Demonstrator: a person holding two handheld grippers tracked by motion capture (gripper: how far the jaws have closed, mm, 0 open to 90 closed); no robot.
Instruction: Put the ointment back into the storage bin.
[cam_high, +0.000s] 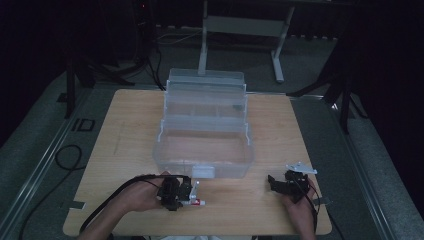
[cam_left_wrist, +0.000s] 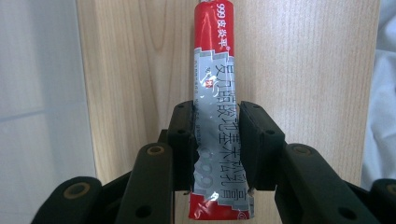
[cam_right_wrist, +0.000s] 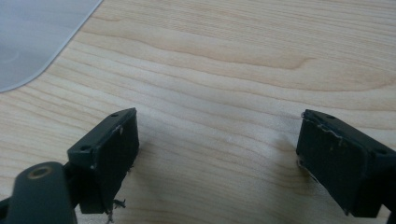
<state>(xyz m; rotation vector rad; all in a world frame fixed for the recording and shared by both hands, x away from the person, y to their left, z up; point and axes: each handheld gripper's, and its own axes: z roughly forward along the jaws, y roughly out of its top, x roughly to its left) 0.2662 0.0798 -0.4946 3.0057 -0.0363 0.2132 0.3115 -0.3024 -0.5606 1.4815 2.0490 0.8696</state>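
Black pads of your left tongs (cam_left_wrist: 215, 140) are clamped on the crimped lower half of the ointment tube (cam_left_wrist: 215, 93), so the pick-up looks done; what is left, as I judge it, is carrying it to the open clear plastic box (cam_high: 202, 150) and letting go inside. In the high view the tube (cam_high: 196, 202) sits at lower centre, low over the wooden bench (cam_high: 125, 150), just in front of the box. It is a soft foil tube, red at the cap end and silver below, printed with Chinese characters, its tail flattened and creased. Your right tongs (cam_right_wrist: 217, 158) hang spread and empty at lower right.
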